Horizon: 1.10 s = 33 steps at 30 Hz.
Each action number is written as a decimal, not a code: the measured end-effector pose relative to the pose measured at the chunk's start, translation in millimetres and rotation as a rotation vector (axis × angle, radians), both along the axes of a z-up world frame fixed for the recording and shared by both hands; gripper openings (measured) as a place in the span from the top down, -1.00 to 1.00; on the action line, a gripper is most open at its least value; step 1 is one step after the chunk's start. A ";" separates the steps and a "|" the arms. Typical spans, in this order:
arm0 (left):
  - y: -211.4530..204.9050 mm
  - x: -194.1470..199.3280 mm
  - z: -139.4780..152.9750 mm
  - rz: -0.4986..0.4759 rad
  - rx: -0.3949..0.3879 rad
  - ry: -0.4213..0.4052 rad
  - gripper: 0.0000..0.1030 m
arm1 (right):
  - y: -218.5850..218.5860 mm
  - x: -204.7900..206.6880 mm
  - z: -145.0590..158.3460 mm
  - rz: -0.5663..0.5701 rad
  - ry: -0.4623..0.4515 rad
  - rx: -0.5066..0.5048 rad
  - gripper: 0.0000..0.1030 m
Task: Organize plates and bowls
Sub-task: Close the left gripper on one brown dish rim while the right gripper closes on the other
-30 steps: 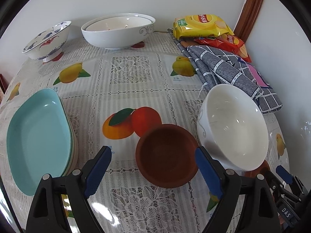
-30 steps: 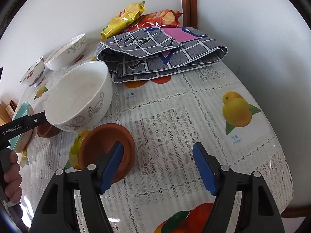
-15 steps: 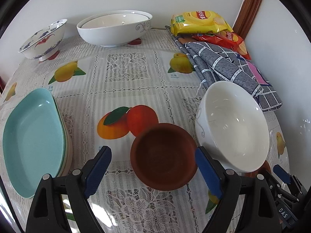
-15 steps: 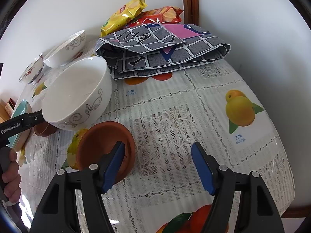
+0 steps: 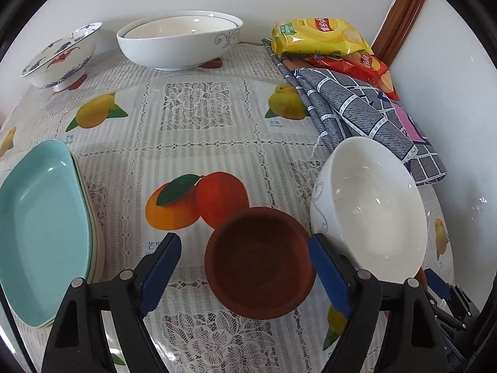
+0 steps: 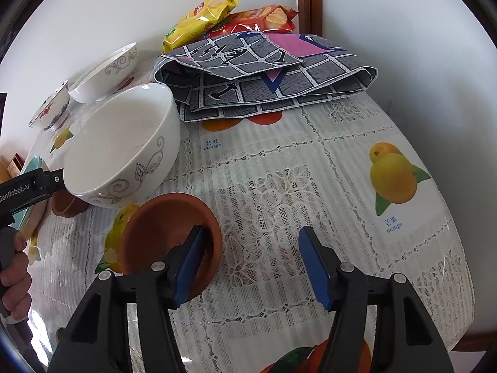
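The left gripper [image 5: 243, 269] has its jaws spread wide, with a brown bowl [image 5: 259, 262] sitting between the blue pads, resting on the bench [image 5: 192, 143] and touched by neither pad as far as the left wrist view shows. Just right of it stands a white bowl with a grey scroll pattern [image 5: 371, 211], close against the right pad; whether they touch is hard to tell from this angle. A stack of oval plates, the top one turquoise [image 5: 40, 227], lies at the left edge of the bench. At the far side stand a blue-and-red patterned bowl [image 5: 60, 56] and a large white bowl with a smaller one nested inside [image 5: 180, 46].

The right gripper [image 6: 251, 264] is also released, its jaws apart over the lace-and-fruit cloth. Its left pad sits over the near rim of a terracotta saucer [image 6: 167, 230], which lies just in front of the white bowl. A folded grey checked cloth [image 6: 267, 87] and two snack bags, yellow [image 6: 202, 18] and red [image 6: 261, 20], lie near the corner.
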State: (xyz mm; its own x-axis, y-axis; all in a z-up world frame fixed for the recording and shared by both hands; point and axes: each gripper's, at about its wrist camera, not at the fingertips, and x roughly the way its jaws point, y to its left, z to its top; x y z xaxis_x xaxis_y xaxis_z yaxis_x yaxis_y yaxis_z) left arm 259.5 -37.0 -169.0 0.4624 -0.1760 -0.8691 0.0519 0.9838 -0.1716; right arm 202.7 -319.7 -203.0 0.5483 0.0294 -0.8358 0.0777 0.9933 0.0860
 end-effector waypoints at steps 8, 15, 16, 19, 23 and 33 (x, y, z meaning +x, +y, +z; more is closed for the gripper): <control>14.8 0.6 -0.7 0.033 -0.008 0.022 -0.50 | 4.6 3.1 0.4 0.013 -0.005 0.010 0.06; 21.2 -0.1 -4.2 0.038 0.019 0.031 -0.50 | 5.4 1.9 -0.3 0.013 -0.012 0.001 0.06; 22.4 0.0 -6.0 0.041 0.013 0.036 -0.50 | 5.5 1.8 -0.3 0.012 -0.012 0.001 0.06; 23.8 -0.5 -10.1 0.048 0.014 0.039 -0.46 | 4.4 2.1 -0.8 0.010 -0.008 0.006 0.06; 19.0 -0.3 -13.5 0.029 0.023 0.040 -0.20 | 4.8 2.4 -1.0 0.012 -0.005 0.003 0.06; 10.7 2.3 -13.4 0.016 0.041 0.015 0.18 | 12.1 0.6 -0.2 0.028 -0.023 0.004 0.41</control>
State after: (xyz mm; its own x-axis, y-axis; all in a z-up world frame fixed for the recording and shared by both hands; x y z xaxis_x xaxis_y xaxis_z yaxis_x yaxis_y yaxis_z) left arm 261.9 -26.4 -182.3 0.4515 -0.1321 -0.8824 0.0333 0.9908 -0.1313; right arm 203.3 -307.7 -203.2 0.5661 0.0482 -0.8229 0.0477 0.9947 0.0911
